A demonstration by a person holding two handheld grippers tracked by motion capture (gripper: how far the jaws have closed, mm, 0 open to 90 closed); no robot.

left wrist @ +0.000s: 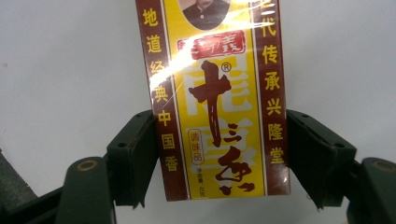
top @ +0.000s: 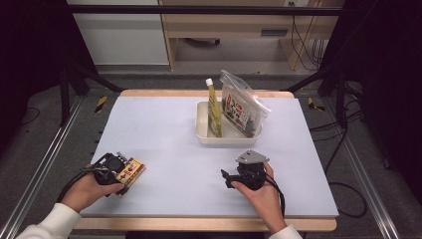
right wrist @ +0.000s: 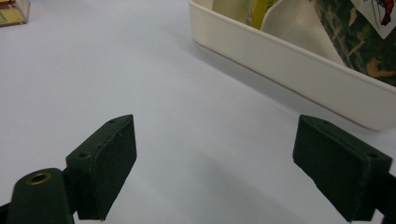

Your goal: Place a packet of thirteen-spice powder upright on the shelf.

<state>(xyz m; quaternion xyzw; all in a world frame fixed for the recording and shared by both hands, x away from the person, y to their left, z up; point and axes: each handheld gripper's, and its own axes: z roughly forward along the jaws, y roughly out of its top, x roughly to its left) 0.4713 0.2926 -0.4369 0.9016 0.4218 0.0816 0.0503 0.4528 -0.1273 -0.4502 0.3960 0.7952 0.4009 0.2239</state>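
Left tongs (left wrist: 219,154) closing in on the yellow spice box (left wrist: 215,100) at the near left of the desk (top: 169,144).

The pads flank the box's long sides, right one touching, left one a hair off, so no firm pinch yet; the next move looks like a squeeze and lift, perhaps towards the cream tray (top: 201,130). Right tongs (right wrist: 224,165) are spread, empty. The label carries Chinese writing: 十三香, 调味品, 兴隆堂.
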